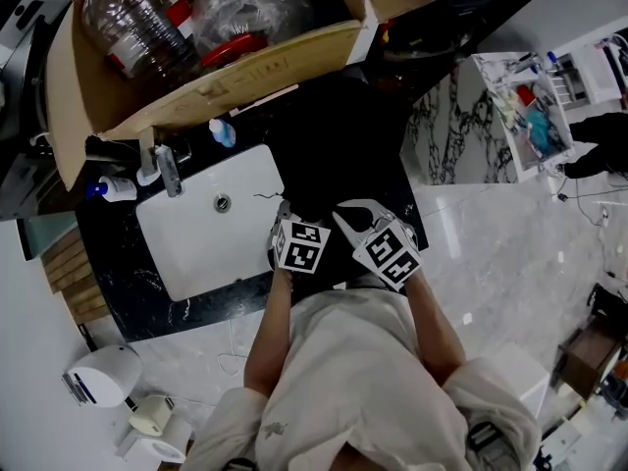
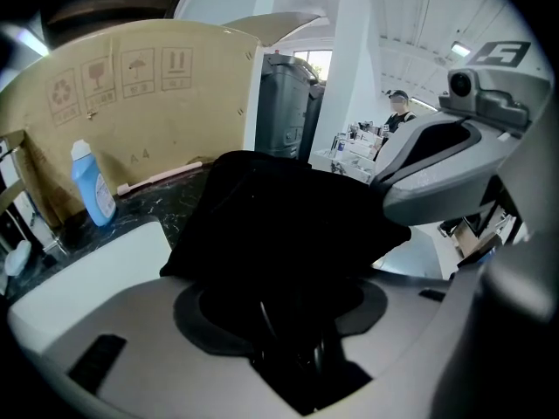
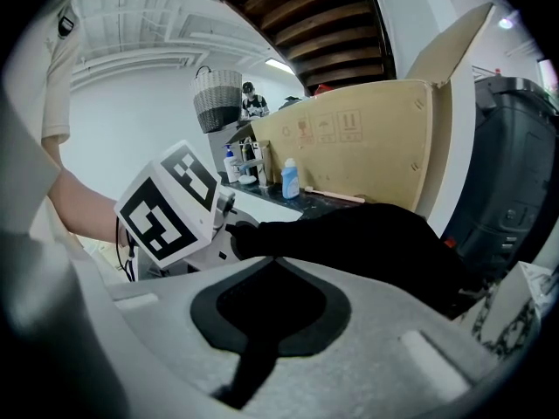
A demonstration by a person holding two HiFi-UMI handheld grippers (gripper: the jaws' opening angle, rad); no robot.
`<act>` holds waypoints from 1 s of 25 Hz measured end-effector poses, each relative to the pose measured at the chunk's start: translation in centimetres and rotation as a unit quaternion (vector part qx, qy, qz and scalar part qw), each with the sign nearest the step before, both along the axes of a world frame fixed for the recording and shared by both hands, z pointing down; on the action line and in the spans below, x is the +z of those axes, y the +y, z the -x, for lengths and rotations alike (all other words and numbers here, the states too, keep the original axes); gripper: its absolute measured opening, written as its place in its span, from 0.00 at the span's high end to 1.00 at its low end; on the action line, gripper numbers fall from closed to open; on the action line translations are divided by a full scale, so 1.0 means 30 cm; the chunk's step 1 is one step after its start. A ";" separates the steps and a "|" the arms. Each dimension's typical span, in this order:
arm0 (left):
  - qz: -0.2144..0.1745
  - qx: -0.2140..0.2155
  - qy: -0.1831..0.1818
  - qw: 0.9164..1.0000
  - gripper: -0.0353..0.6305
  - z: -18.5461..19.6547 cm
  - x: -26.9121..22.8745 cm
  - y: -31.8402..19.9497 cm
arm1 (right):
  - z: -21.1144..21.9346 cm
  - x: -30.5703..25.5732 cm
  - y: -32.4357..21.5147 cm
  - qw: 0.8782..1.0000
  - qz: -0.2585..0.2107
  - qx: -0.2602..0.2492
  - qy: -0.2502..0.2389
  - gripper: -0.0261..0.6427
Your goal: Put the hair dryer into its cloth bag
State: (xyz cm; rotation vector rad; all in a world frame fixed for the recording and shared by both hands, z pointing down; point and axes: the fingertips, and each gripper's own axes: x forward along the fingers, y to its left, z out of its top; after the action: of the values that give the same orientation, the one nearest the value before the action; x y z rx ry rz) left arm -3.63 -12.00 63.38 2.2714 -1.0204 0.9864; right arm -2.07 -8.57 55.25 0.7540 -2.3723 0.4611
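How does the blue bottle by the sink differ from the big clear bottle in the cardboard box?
The blue bottle is small and opaque with a white cap; the clear bottle is bigger, see-through, with red trim. The blue bottle stands upright on the dark counter; the clear bottle sits inside the cardboard box. Both look plastic.

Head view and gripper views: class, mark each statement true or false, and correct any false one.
1. A blue bottle stands on the dark counter near the cardboard box. True.
2. The sink is black. False: it is white, set into the dark counter.
3. The cardboard box holds plastic bottles. True.
4. The right gripper has nothing between its jaws. False: they are closed on the black cloth bag.
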 end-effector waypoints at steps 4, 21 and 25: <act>-0.009 0.001 -0.009 1.000 0.62 0.001 -0.003 0.001 | -0.005 0.000 0.000 1.000 -0.002 0.002 0.001 0.95; -0.051 0.007 -0.052 0.997 0.52 0.053 -0.060 0.067 | -0.013 -0.010 0.000 1.000 -0.011 -0.004 0.002 0.95; -0.060 0.002 -0.045 0.997 0.52 0.077 -0.098 0.095 | -0.011 -0.006 0.002 1.000 -0.010 -0.008 0.003 0.95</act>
State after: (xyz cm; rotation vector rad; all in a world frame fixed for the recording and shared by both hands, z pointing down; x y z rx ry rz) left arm -5.94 -9.15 60.46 2.3446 -1.1420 1.0649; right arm -1.75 -8.50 55.07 0.7432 -2.3794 0.4278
